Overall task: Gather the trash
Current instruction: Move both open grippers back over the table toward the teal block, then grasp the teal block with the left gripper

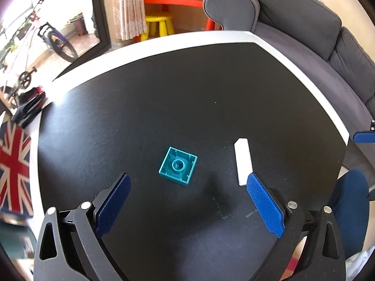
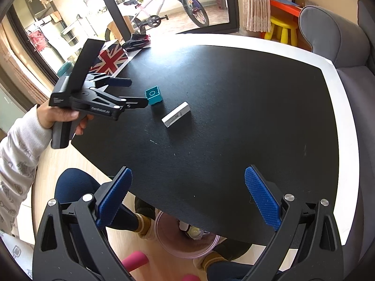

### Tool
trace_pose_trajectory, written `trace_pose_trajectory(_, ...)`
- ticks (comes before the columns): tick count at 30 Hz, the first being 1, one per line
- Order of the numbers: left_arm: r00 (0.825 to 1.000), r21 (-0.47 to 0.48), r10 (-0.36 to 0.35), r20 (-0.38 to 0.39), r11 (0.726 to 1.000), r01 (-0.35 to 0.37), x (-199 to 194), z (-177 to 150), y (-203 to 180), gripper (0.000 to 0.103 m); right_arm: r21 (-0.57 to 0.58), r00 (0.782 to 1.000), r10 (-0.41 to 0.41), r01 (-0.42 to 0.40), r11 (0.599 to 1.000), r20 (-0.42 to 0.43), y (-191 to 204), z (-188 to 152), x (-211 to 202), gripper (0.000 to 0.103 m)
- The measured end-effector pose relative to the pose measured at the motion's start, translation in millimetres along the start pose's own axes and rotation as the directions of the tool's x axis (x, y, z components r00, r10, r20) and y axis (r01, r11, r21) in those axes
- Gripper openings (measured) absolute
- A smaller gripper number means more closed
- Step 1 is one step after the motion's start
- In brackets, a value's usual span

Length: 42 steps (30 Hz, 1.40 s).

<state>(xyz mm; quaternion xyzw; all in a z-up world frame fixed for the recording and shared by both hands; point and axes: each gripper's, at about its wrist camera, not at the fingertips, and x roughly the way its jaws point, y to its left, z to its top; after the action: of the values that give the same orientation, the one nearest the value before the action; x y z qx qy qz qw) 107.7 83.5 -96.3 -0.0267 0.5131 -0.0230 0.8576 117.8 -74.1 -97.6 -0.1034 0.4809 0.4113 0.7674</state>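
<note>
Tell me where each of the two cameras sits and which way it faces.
Left wrist: on the left gripper, looking down at the black tabletop; a dark-trousered knee shows.
Right wrist: on the right gripper, behind the near table edge, facing across the table; the left hand, patterned white sleeve and knees show.
Shared: teal plastic brick, white rectangular block, grey sofa.
</note>
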Motion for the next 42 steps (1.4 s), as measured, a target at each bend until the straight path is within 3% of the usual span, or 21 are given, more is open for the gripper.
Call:
trace_pose_trajectory(4, 1.0, 0.024, 0.004, -0.008, 1.0, -0.003, 12.4, 2.7, 3.6, 0.093, 0.009, 1.0, -0.002, 0.002, 1.0, -0.007, -3.0, 0.0, 3.3, 0.095)
trace_pose_trajectory(8, 1.0, 0.039, 0.0, -0.024, 0.999, 0.001, 19.8, 2.1, 4.6, 0.074, 0.018, 1.0, -0.003, 0.003, 1.0, -0.017, -6.4, -0.1, 7.6, 0.095)
trace_pose_trajectory(11, 0.999, 0.043, 0.006, -0.036, 0.999, -0.004, 24.0, 1.2, 4.8, 0.048, 0.021, 1.0, 0.0, 0.001, 1.0, -0.021, -7.0, -0.2, 10.4, 0.095)
trace_pose_trajectory(13, 0.999, 0.046, 0.003, -0.043, 0.999, -0.001, 25.5, -0.3, 4.3, 0.035, 0.021, 1.0, 0.002, -0.002, 1.0, -0.023, -6.4, -0.2, 11.6, 0.095)
trace_pose_trajectory(27, 1.0, -0.032, 0.025, -0.01, 0.999, -0.025, 6.0, -8.6, 7.0, 0.034, -0.006, 0.999, 0.008, -0.008, 1.0, -0.033, -2.6, 7.9, 23.4, 0.095)
trace_pose_trajectory(42, 0.999, -0.13, 0.038, 0.012, 0.991, -0.036, -36.3, -30.5, 2.3, 0.034, -0.177, 0.994, 0.022, -0.041, 0.983, -0.108, 10.5, 44.8, 65.2, 0.095)
